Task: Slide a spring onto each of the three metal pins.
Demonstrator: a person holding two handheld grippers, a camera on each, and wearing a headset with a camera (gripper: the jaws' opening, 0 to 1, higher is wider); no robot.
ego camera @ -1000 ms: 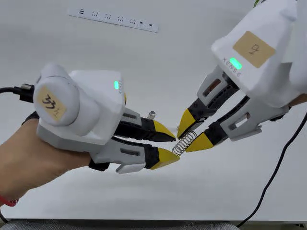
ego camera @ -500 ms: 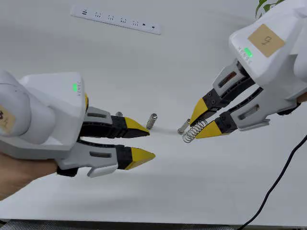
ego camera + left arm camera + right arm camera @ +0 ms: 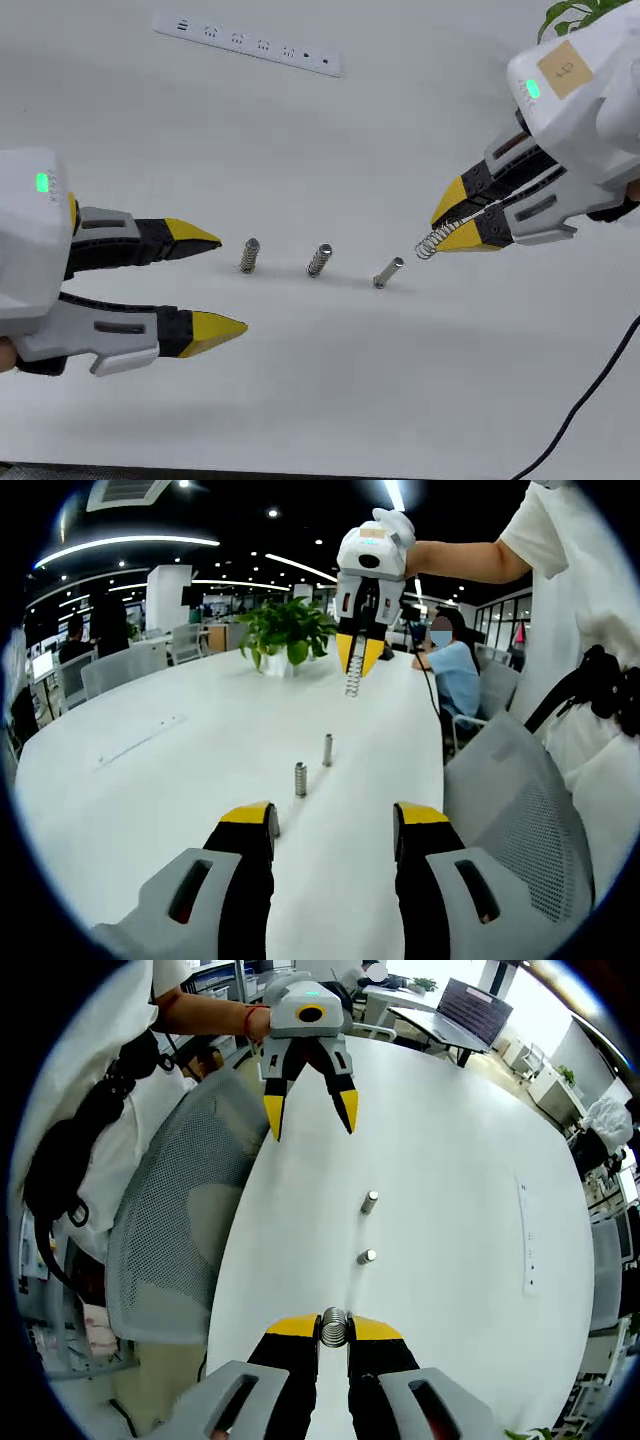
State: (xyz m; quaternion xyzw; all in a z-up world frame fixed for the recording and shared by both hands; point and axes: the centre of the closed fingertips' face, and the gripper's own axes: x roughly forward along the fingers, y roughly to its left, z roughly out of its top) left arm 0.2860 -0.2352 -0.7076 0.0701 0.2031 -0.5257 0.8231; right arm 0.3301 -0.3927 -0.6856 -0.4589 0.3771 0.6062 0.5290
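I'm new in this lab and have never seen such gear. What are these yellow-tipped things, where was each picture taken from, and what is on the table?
No robot here: a person works a pair of two-jaw grippers. The head view comes from a headset camera looking down; each round picture comes from a camera riding on one gripper. The left gripper is open and holds nothing. The right gripper pinches a spring. On the white table stand three metal pins: in the head view the left pin and the middle pin seem to wear springs already, the right pin is bare. A power strip lies farther back.
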